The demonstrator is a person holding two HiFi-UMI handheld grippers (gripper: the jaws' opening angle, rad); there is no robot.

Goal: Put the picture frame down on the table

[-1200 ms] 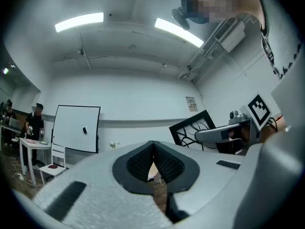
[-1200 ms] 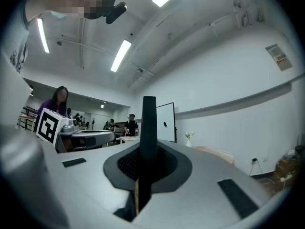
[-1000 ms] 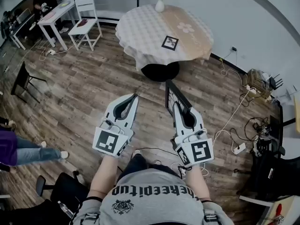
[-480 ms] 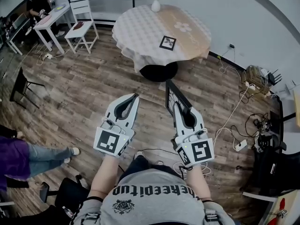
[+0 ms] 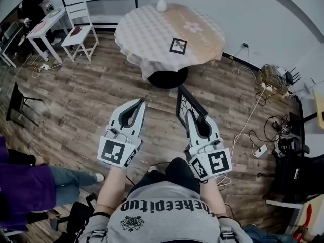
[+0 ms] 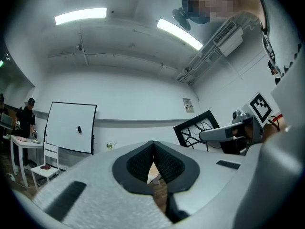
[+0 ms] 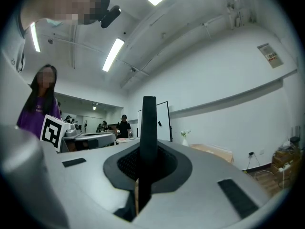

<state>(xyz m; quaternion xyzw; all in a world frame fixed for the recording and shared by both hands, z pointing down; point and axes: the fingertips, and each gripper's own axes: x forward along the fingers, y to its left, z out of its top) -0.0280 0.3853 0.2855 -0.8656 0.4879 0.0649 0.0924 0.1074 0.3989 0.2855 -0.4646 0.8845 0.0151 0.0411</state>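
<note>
right tool (image 5: pixel 188 115) clamps the picture frame (image 5: pixel 183 103) edge-on; left tool (image 5: pixel 140 102) closed, empty; a vase (image 5: pixel 161 4) holding flowers stands on the table (image 5: pixel 144 32).

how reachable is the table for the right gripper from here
Probably not yet: the right gripper, shut on the frame, hangs over bare floor, and the table stands well ahead. Nothing lies between them, so walking forward should do.
</note>
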